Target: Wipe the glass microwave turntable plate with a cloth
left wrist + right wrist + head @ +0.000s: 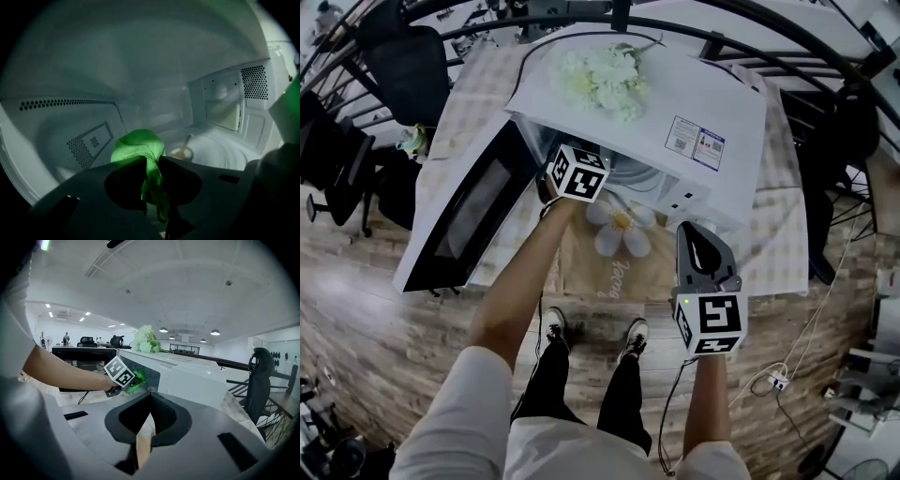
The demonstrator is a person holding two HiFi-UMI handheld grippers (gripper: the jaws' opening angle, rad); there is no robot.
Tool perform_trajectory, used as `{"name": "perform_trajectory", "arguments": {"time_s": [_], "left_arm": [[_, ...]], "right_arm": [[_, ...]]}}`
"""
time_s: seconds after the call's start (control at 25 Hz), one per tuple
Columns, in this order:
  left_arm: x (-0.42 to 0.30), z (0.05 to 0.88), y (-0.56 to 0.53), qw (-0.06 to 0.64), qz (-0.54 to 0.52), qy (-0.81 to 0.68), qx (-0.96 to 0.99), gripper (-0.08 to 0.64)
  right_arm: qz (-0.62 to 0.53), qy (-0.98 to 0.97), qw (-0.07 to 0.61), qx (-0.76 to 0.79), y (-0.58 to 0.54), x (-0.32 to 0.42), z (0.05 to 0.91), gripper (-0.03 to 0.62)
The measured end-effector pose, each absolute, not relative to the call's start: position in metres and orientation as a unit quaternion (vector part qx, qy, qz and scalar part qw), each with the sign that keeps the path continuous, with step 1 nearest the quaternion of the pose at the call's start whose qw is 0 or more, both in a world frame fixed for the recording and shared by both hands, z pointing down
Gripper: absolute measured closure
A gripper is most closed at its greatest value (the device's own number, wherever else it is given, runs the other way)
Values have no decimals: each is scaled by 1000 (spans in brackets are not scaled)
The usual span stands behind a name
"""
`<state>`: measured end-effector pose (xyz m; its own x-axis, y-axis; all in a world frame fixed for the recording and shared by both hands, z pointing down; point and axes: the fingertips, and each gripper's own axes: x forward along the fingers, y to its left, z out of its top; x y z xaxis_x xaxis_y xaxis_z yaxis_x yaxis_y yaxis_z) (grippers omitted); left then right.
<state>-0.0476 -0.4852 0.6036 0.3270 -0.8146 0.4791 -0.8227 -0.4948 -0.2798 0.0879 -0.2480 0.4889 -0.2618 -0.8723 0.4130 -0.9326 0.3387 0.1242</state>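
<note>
My left gripper (151, 160) reaches inside the white microwave (675, 112) and is shut on a bunched green cloth (139, 146). The cloth hangs over the cavity floor, left of the glass turntable plate (213, 151), which lies flat with its hub (185, 152) showing through. I cannot tell whether cloth and plate touch. In the head view only the left gripper's marker cube (577, 173) shows at the cavity mouth. My right gripper (692, 234) is held outside, in front of the microwave's control side, shut and with nothing in it. The right gripper view shows the cloth (137, 378) at the opening.
The microwave door (459, 216) hangs open to the left. White flowers (598, 77) lie on top of the microwave. A table mat with a flower print (619, 230) lies in front. Perforated vent panels (89, 143) line the cavity walls. Office chairs (403, 66) stand around the table.
</note>
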Motion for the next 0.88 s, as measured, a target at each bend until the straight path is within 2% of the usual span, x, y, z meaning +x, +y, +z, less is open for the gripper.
{"name": "perform_trajectory", "arguments": {"time_s": [0.48,0.88], "left_arm": [[21,613,-434,17,293,-378,878,476],[75,605,-376,114,237,-235,936,476]], "right_arm": [[78,-792,212,567,-234,78,495,578],[80,-792,212,567,-233,71,492,578]]}}
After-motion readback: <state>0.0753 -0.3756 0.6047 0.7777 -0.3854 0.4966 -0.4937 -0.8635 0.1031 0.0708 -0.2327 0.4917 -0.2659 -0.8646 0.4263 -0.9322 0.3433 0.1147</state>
